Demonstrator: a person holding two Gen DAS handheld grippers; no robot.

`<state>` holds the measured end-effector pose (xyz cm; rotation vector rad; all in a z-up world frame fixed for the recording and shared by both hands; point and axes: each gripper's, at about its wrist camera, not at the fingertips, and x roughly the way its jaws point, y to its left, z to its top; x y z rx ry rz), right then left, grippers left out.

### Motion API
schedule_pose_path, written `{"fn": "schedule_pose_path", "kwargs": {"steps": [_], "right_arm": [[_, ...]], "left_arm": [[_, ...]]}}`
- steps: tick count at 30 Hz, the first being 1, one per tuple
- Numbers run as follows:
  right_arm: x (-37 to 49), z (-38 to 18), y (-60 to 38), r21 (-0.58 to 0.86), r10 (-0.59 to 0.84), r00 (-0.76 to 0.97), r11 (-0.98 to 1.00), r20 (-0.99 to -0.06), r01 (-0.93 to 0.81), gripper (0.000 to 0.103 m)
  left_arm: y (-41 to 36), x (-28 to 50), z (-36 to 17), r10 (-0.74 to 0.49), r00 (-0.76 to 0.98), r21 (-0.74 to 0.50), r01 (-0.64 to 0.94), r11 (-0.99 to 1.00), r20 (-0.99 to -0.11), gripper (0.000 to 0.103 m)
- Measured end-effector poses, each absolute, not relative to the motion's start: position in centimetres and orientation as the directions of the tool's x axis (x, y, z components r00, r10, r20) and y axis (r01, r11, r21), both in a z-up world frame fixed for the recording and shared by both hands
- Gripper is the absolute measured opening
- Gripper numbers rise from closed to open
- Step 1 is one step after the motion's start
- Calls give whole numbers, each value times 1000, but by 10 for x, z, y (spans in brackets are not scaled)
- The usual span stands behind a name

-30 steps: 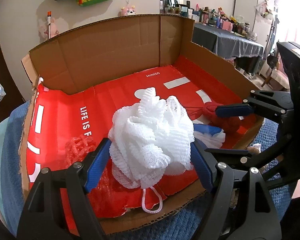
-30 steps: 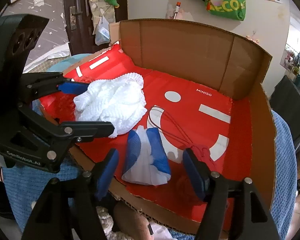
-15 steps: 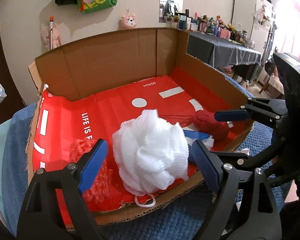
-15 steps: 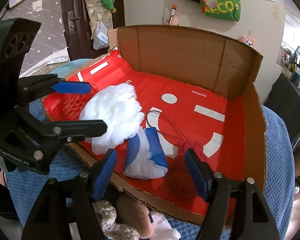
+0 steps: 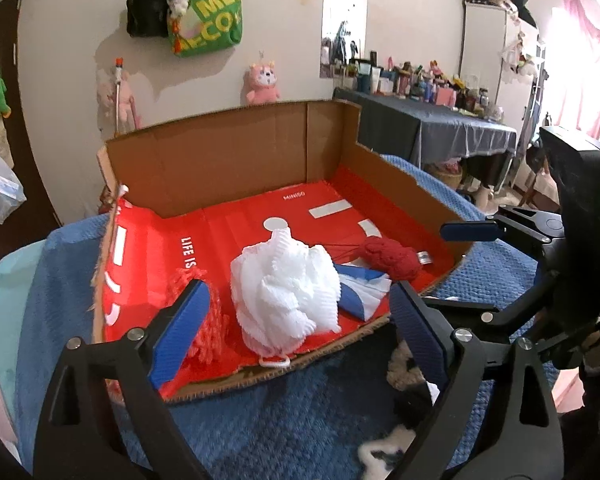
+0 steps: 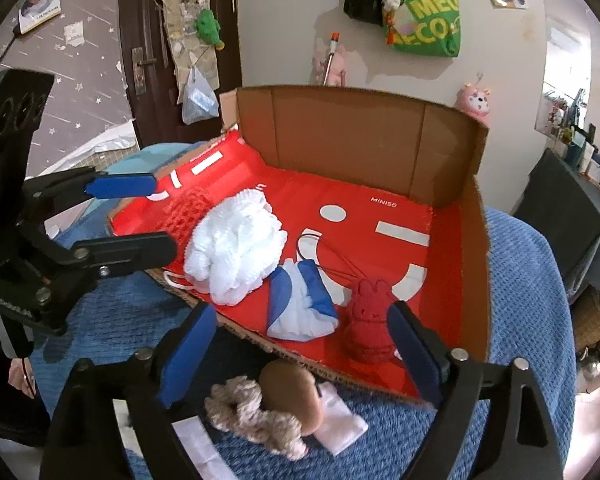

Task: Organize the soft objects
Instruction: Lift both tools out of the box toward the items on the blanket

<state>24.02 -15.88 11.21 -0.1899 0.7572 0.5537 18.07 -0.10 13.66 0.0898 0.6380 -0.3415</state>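
A white mesh pouf (image 5: 288, 292) lies free near the front edge of the red-lined cardboard box (image 5: 228, 160). My left gripper (image 5: 298, 294) hovers in front of it, jaws opening, pads clear of the pouf. Left of the pouf is a red mesh sponge (image 5: 204, 328). To its right are a blue-and-white folded cloth (image 6: 300, 312) and a red knitted bunny (image 6: 370, 328). My right gripper (image 6: 300, 312) hangs over the box's front edge. Its jaws are opening and stand wide of the cloth and the bunny, touching neither.
The box sits on a blue blanket (image 6: 520, 320). In front of it, under my right gripper, lie a brown plush (image 6: 288, 396) with a beige scrunchie (image 6: 244, 412) and white cloths (image 6: 340, 420). A cluttered dark table (image 5: 440, 120) stands far right.
The left gripper let go of the white pouf, which now rests in the box. Both grippers drew back and rose from the box while their jaws widened.
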Motion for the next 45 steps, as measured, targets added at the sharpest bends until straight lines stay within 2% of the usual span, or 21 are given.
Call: {"fn": "schedule_pose_path", "kwargs": {"steps": [6,10,25,35,45], "right_arm": [[216,125,-165,31,403,634,858,-660,-513,99],[198,129,-168,13,384,671,873,-635,-488,103],[125,145,-185,30,399,737,888,-546,-459,103],[82,141,-189,31,399,764,894,-507,-447,103],[81,91,-197,69,341,754,927,-562,-368,103]], "left_arm": [[0,144,146,-272,792,-15,316,949,-546,93],[1,115,149,-261,823,-11,297,955,-505,98],[0,26,166,-185,874,19,216,976,-449,98],[6,0,139,-155,866,-14,169,986,-475,98],[9,17,72,-170,802,-90,145,985,-573,98]]}}
